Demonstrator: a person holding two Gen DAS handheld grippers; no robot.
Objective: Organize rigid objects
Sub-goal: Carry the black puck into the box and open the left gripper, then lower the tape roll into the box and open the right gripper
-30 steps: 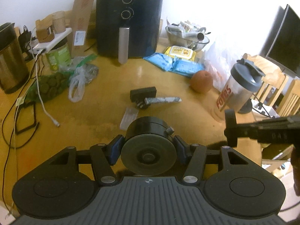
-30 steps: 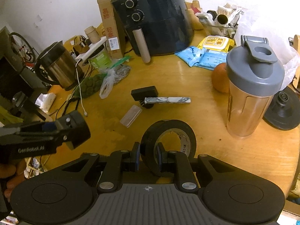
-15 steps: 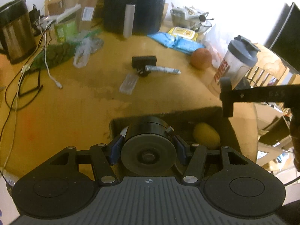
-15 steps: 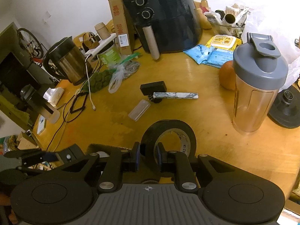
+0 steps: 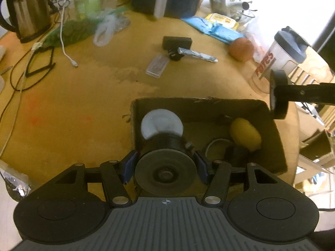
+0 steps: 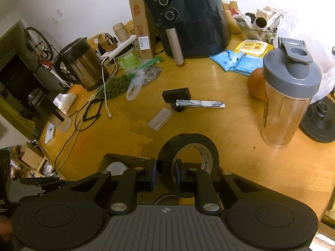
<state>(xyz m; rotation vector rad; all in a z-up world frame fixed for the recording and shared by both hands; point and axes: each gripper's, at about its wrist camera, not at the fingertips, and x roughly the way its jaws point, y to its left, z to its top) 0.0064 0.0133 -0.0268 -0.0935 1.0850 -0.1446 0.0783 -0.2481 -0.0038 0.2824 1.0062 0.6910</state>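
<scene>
My left gripper (image 5: 165,163) is shut on a black round cylinder (image 5: 165,165) and holds it over the near left part of an open cardboard box (image 5: 278,138). In the box lie a white round lid (image 5: 161,123), a yellow lemon-like object (image 5: 245,133) and a ring (image 5: 215,146). My right gripper (image 6: 165,177) is shut on a black tape roll (image 6: 188,144), held upright above the box's far edge (image 6: 125,156); the roll also shows at the box's right corner in the left wrist view (image 5: 277,96).
On the wooden table lie a black block (image 6: 177,94), a marbled bar (image 6: 201,103), a clear case (image 6: 160,118), an orange (image 6: 256,83) and a shaker bottle (image 6: 289,96). An air fryer (image 6: 188,16), a kettle (image 6: 80,62), cables and bags stand further back.
Both grippers have drawn back from the table middle to above the cardboard box, each keeping its hold. The box and its contents have come into view.
</scene>
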